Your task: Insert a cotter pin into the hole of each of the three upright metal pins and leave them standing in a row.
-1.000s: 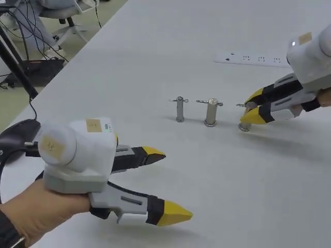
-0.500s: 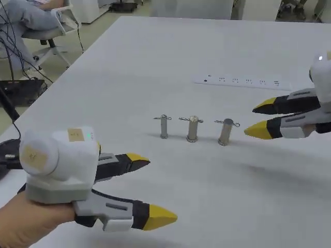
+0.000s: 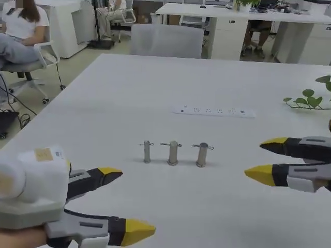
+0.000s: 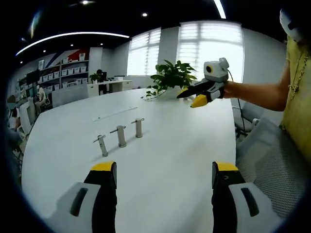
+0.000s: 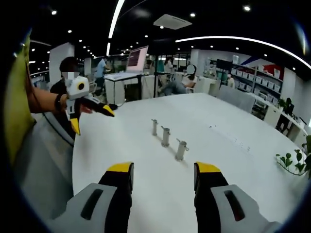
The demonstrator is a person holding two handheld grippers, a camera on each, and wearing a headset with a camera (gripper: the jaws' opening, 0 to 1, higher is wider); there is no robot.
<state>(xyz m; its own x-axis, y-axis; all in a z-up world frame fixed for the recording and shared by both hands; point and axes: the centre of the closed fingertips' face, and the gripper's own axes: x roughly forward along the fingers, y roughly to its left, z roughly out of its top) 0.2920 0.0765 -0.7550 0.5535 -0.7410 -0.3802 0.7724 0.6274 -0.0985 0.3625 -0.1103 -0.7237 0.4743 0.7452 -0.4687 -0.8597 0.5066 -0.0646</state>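
Head view: three upright pins, namely the left metal pin (image 3: 147, 152), middle metal pin (image 3: 172, 153) and right metal pin (image 3: 201, 155), stand in a straight row near the middle of the white table (image 3: 129, 93). A cotter pin (image 3: 203, 146) lies crosswise near the head of the right one, and similar cross-wires show on the other two. The task therefore appears complete.

The left gripper (image 3: 126, 201) hangs near and to the left with its jaws spread and nothing between them. The right gripper (image 3: 256, 160) hovers to the right of the row, likewise released and empty, and well apart from the right metal pin.

What remains is probably to confirm seating and leave the row alone. The jaws should stay high and to the side, since a graze could topple these narrow-based pins. Whether each cotter passes fully through its hole is too small to tell.

Bare tabletop surrounds the row on every side. A power strip (image 3: 214, 111) lies well beyond it, and a plant sprig (image 3: 305, 101) lies far to the right. The table's left edge runs away diagonally, distant from the work.
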